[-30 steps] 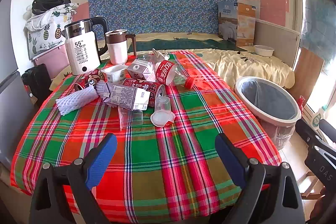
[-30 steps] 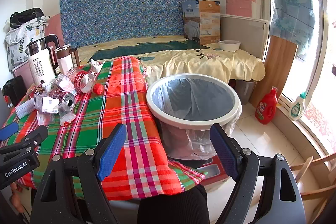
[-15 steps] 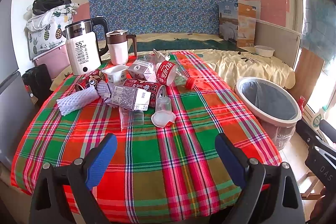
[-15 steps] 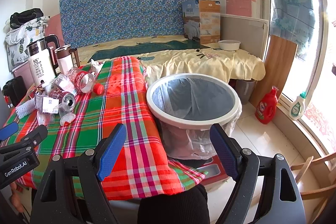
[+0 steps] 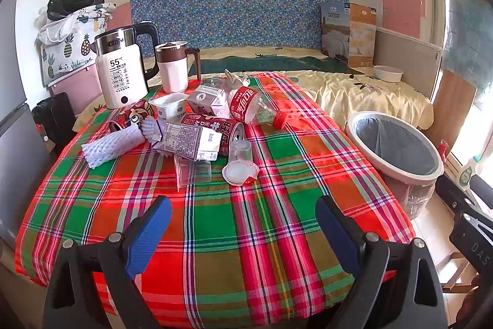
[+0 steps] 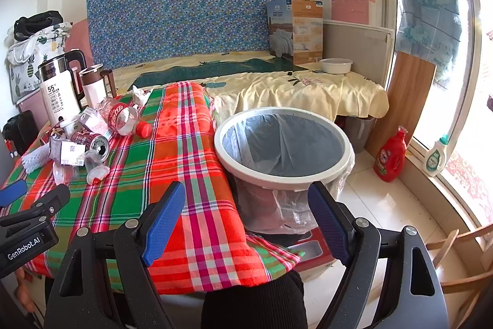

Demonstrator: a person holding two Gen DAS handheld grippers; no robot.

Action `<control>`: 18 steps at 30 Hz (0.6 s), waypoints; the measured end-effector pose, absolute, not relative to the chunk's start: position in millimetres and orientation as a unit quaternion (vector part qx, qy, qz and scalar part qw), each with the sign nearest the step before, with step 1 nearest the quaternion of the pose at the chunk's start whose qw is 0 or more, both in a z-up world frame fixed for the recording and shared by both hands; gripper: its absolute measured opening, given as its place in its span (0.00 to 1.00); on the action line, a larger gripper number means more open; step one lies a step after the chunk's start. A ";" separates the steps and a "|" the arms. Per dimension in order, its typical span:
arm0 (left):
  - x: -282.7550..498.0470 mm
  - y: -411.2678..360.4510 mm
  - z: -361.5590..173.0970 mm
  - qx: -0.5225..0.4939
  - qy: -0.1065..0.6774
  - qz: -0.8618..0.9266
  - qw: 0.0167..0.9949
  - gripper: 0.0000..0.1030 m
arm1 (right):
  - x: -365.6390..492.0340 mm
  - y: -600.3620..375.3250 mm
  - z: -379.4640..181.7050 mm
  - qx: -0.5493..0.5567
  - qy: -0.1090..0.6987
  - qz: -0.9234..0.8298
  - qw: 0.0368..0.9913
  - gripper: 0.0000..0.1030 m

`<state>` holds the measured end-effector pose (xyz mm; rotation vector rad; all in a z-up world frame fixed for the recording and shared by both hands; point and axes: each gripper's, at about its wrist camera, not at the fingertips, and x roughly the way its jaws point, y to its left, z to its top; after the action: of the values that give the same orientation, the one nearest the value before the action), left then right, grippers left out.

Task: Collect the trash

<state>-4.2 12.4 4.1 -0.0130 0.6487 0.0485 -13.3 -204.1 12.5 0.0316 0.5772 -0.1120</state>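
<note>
Left gripper [image 5: 243, 224] hangs over the near edge of the plaid tablecloth [image 5: 215, 224], blue-padded fingers [image 5: 148, 236] spread wide and gripping nothing, touching nothing. Right gripper [image 6: 246, 218] is spread just as wide and empty too, framing the near corner of the cloth on one side and the trash bin [image 6: 285, 174] on the other. That bin, white-rimmed with a plastic liner, stands on the floor just beside the table's right edge. The trash sits in a heap well ahead of the left gripper, toward the far left of the table: a clear plastic bottle [image 5: 255, 110] with a red label and red cap lying on its side, a white foam net sleeve [image 5: 114, 144], a flattened milk carton [image 5: 191, 142] resting against a red can [image 5: 215, 128], a second small carton [image 5: 206, 102], another red can [image 5: 129, 117], a white yogurt cup [image 5: 171, 108], a tipped clear plastic cup [image 5: 240, 162] and a clear wrapper [image 5: 192, 173] nearest the fingers. Behind the heap stand a white electric kettle [image 5: 121, 73] and a white jug [image 5: 175, 70] with a brown lid. Open cloth lies between the left gripper and the pile, nothing blocking. On the floor by the window, a red detergent bottle [image 6: 389, 156] and a white one [image 6: 436, 158].
</note>
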 end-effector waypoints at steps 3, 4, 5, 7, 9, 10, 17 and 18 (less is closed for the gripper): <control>-4.0 12.9 3.7 -0.007 0.318 0.023 0.948 0.93 | -13.4 -203.8 12.7 0.015 0.284 -0.055 0.957 0.79; -4.1 12.1 3.9 -0.006 0.319 0.023 0.948 0.93 | -13.3 -203.5 12.6 0.015 0.284 -0.056 0.957 0.79; -4.2 12.1 3.8 -0.006 0.319 0.023 0.948 0.93 | -13.6 -203.3 12.6 0.014 0.284 -0.056 0.957 0.79; -4.1 12.2 3.1 -0.006 0.319 0.024 0.948 0.93 | -13.5 -203.1 12.5 0.014 0.284 -0.056 0.957 0.79; -3.2 12.9 2.0 -0.007 0.319 0.023 0.947 0.93 | -13.3 -203.0 12.4 0.015 0.285 -0.057 0.957 0.79; -3.0 13.1 2.0 -0.006 0.319 0.023 0.947 0.93 | -13.1 -202.7 12.3 0.015 0.285 -0.057 0.957 0.79; 1.5 28.6 1.1 0.005 0.324 0.023 0.946 0.92 | -1.7 -193.9 10.1 0.016 0.292 -0.032 0.956 0.79; 3.1 34.1 1.4 0.008 0.325 0.025 0.945 0.92 | 1.1 -191.0 10.2 0.015 0.291 -0.024 0.956 0.79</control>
<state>3.1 34.1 1.4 0.0155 0.6622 0.0509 1.1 -191.0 10.2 0.0313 0.5907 -0.0480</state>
